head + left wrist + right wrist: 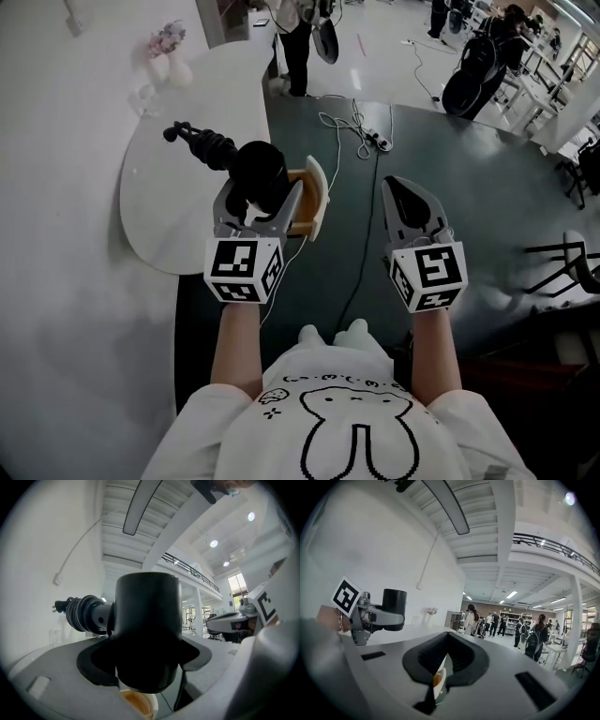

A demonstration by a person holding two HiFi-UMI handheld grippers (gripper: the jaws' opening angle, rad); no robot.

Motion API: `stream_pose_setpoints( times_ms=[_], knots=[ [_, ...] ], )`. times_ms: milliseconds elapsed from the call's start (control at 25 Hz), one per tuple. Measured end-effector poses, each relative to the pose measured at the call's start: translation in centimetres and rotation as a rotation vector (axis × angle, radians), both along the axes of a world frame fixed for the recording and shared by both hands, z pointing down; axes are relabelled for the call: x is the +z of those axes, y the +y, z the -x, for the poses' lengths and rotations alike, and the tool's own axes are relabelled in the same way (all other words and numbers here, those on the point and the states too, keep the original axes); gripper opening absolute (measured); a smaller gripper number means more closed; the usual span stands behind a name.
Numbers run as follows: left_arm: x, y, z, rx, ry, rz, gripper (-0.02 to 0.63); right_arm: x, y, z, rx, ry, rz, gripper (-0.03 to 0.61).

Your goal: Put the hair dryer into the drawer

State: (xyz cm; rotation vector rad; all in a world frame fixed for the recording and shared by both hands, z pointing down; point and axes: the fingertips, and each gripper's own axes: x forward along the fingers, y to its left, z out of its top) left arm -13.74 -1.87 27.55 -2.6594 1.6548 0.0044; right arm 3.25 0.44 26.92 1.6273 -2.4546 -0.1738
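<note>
1. Step in hand, as I judge it: carrying. The black hair dryer with a round barrel [255, 167] is off the white rounded table [178, 206] and not yet in any drawer.
2. The left gripper [260, 192] clamps the barrel between widely spread jaws. The cord-wrapped handle [208, 145] sticks out toward 10 o'clock.
3. The right gripper [398, 197] is at 3 o'clock of the left one, well apart from it, its jaws together on nothing.
4. A small cream box with a wood-brown inside [313, 195] shows just beside the dryer at 3 o'clock. Whether it is the drawer, I cannot tell.
5. Next move probably needs the free gripper to open the drawer.
6. Both forearms reach forward, side by side, with the grippers level.
</note>
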Motion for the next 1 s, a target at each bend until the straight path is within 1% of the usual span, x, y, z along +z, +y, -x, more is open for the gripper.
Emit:
stream_pose_setpoints(
  times_ms=[200, 360, 520, 720, 800, 1000],
  knots=[
    [1.3, -2.1, -0.7, 0.010, 0.003, 0.021, 0.345, 1.3, -2.5, -1.3, 0.021, -0.017, 0.017, -0.003],
    [1.9, -4.0, -1.0, -0.003, -0.032, 0.024, 0.345, 1.7, -5.5, -3.2, 0.040, -0.056, 0.021, -0.003],
    [1.9, -7.0, -1.6, -0.029, -0.063, 0.026, 0.345, 2.1, -8.6, -4.3, 0.021, -0.068, 0.026, -0.003],
    [2.0, -11.2, -3.8, -0.043, -0.066, 0.022, 0.345, 2.6, -13.2, -5.3, -0.023, -0.048, 0.032, -0.003],
    [2.4, -12.9, -5.0, -0.049, -0.065, 0.036, 0.345, 2.8, -15.2, -6.2, -0.034, -0.043, 0.039, -0.003],
    [3.3, -17.1, -7.2, -0.063, -0.074, 0.071, 0.345, 3.2, -20.1, -8.6, -0.048, -0.073, 0.059, -0.003]
  ],
)
